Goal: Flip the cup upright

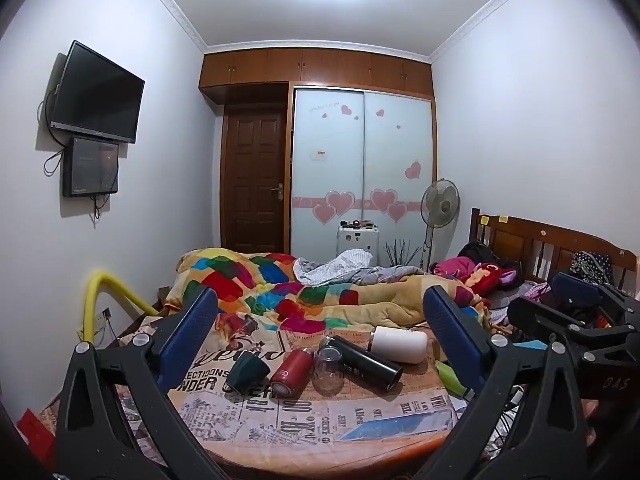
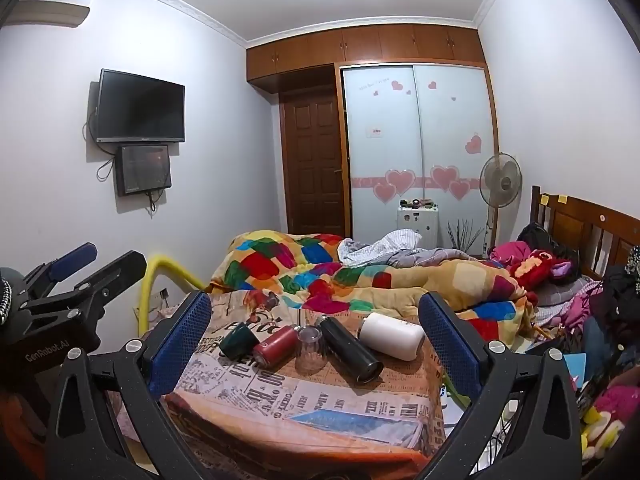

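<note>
Both hand-held grippers, left (image 1: 318,332) and right (image 2: 316,330), are hovering spread, well apart from the clear glass cup (image 1: 328,368) standing inverted on the newsprint-covered desk (image 1: 312,416)

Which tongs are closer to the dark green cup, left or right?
Left, though only slightly. The dark green cup lies close to the left tongs' left finger. From the right tongs it sits a little further ahead. Neither touches it.

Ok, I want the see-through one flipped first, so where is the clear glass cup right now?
The clear glass cup stands upside down mid-table in both views, between the red bottle on its left and the black flask on its right.
</note>
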Action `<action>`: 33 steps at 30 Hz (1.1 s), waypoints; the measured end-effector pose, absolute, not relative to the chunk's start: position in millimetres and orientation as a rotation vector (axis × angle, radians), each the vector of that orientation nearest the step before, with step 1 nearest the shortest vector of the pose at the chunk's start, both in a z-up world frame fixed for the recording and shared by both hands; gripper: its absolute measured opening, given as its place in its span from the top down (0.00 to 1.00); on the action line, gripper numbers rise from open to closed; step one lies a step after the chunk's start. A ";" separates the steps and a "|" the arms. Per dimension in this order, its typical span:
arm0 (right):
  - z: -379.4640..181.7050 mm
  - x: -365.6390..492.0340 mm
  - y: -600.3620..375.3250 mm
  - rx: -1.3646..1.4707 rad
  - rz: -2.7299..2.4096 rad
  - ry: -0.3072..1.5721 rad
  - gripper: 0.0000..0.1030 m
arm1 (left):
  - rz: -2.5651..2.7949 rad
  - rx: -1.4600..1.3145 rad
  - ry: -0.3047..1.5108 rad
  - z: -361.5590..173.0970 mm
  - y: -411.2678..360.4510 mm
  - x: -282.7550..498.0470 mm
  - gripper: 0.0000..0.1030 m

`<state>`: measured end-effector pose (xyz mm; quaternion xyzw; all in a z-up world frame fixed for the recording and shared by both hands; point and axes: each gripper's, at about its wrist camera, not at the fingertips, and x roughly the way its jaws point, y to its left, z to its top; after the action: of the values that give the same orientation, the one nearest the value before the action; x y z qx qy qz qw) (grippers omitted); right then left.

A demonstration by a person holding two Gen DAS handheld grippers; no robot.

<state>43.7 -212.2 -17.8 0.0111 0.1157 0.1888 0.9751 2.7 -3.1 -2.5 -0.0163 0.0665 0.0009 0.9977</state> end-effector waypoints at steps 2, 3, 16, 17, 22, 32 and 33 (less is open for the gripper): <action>-17.9 43.4 -212.1 0.023 0.380 0.232 0.00 | 0.003 -0.033 0.134 -2.6 -4.1 2.9 0.00; -18.1 43.1 -211.8 0.022 0.381 0.232 0.00 | 0.003 -0.034 0.134 -2.8 -4.5 3.0 0.00; -18.4 42.3 -211.9 0.022 0.381 0.228 0.00 | 0.010 -0.027 0.130 -3.1 -5.5 4.9 0.00; -18.4 42.3 -212.0 0.022 0.381 0.228 0.00 | 0.010 -0.026 0.130 -3.4 -5.9 5.0 0.00; -18.3 42.3 -212.1 0.022 0.381 0.228 0.00 | 0.010 -0.029 0.129 -4.4 -5.8 3.8 0.00; -19.8 42.2 -211.9 0.021 0.381 0.227 0.00 | 0.012 -0.029 0.125 -4.5 -7.1 3.2 0.00; -16.9 41.7 -210.6 0.021 0.382 0.227 0.00 | 0.013 -0.028 0.124 -4.6 -7.5 3.1 0.00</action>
<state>41.7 -210.6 -16.9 0.0104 0.1124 0.1892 0.9754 3.1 -7.5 -4.6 -0.0141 0.0621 0.0065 0.9979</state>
